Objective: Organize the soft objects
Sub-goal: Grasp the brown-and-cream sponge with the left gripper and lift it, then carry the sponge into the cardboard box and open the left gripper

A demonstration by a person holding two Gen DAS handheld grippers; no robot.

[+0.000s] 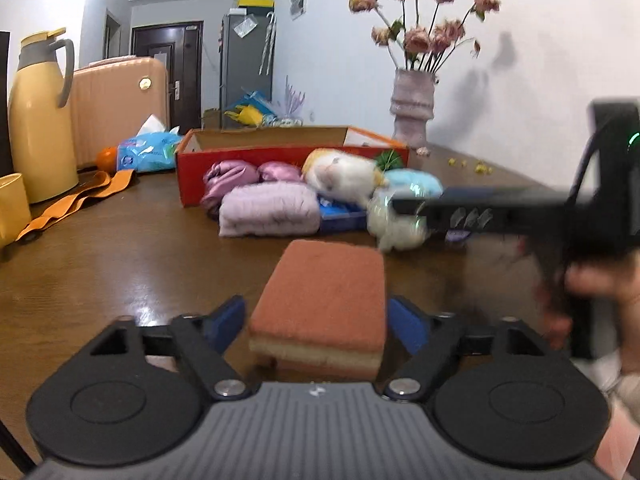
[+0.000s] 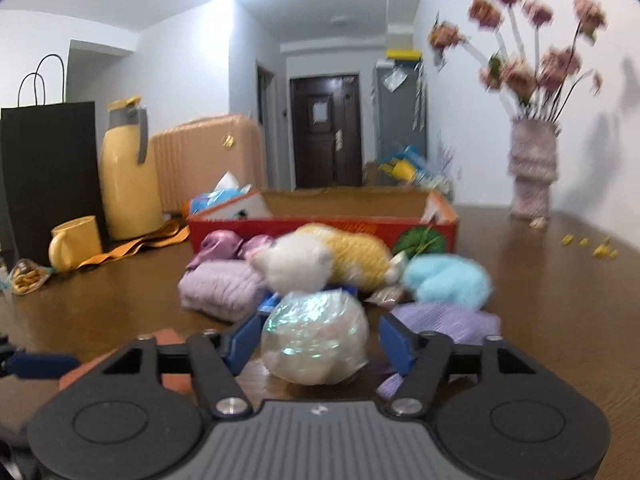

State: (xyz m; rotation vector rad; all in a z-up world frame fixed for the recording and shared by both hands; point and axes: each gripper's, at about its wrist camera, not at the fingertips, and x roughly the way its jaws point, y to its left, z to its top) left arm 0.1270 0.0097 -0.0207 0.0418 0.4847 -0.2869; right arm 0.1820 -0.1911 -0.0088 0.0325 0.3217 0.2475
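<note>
On the desk [image 1: 120,248], our soft things sit outside the box [image 1: 296,148]; left tongs [image 1: 316,324] wide around the sponge [image 1: 324,292], right tongs [image 2: 316,338] wide around the wrapped ball [image 2: 316,340].

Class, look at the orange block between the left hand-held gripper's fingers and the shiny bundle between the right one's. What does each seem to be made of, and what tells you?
Orange block: probably a cleaning sponge, with a matte, grainy orange top over a paler yellow foam layer on its edge.
Shiny bundle: likely something pale and soft wrapped in thin plastic film; its crinkled surface gives iridescent glints. The contents are unclear.
</note>
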